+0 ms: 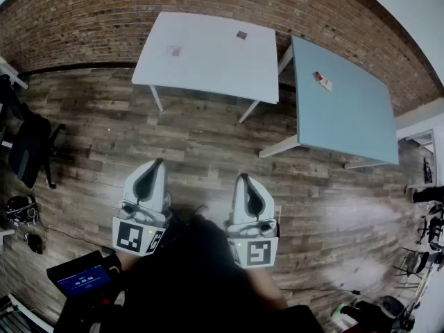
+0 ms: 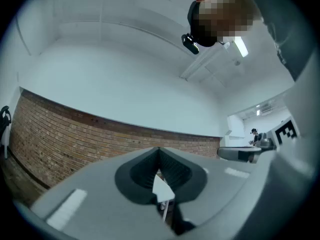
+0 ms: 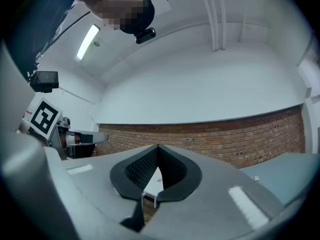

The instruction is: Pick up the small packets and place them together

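Observation:
Two small packets lie on the white table (image 1: 208, 64): a pale one (image 1: 175, 50) and a dark one (image 1: 241, 35). A red and white packet (image 1: 321, 80) rests on the blue table (image 1: 347, 116). My left gripper (image 1: 158, 162) and right gripper (image 1: 243, 177) are held side by side over the wooden floor, well short of both tables. In the left gripper view the left gripper (image 2: 159, 149) has its jaws together with nothing between them. The right gripper (image 3: 158, 146) is likewise shut and empty. A sliver of the white table (image 3: 152, 184) shows behind its jaws.
A black chair (image 1: 28, 148) stands at the left, with a device showing a blue screen (image 1: 83, 279) near my feet. A brick wall (image 1: 104, 12) runs behind the tables. Gear clutters the floor at the right edge (image 1: 423, 241). A distant person (image 2: 255, 132) stands far right.

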`<action>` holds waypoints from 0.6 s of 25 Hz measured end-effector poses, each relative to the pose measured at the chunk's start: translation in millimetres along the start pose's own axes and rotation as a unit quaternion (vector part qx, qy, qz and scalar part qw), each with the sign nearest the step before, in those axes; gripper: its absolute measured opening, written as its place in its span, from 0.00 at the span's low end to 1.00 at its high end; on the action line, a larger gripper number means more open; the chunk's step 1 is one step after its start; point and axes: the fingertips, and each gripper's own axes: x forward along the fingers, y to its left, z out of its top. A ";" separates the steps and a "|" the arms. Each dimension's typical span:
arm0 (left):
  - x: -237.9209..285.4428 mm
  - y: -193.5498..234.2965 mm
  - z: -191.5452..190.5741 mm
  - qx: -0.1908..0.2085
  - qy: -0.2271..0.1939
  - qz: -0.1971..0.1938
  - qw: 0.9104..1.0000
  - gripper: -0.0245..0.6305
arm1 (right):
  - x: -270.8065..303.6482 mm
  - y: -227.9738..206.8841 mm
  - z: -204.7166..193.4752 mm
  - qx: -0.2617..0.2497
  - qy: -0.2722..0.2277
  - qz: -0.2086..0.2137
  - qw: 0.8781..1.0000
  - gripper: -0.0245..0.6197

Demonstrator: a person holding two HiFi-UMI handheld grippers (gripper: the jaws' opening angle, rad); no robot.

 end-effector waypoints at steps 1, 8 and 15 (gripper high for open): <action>0.2 -1.1 0.2 0.002 0.000 -0.001 1.000 0.04 | -0.5 -0.6 -2.4 -0.002 0.003 0.001 1.000 0.04; 1.5 -0.1 -0.3 0.014 -0.002 0.000 1.000 0.04 | 0.2 -8.0 -4.2 0.021 0.000 -0.004 1.000 0.04; 0.6 6.0 0.0 0.021 0.001 0.018 1.000 0.04 | 2.1 -9.6 -13.6 0.030 0.012 0.004 0.999 0.04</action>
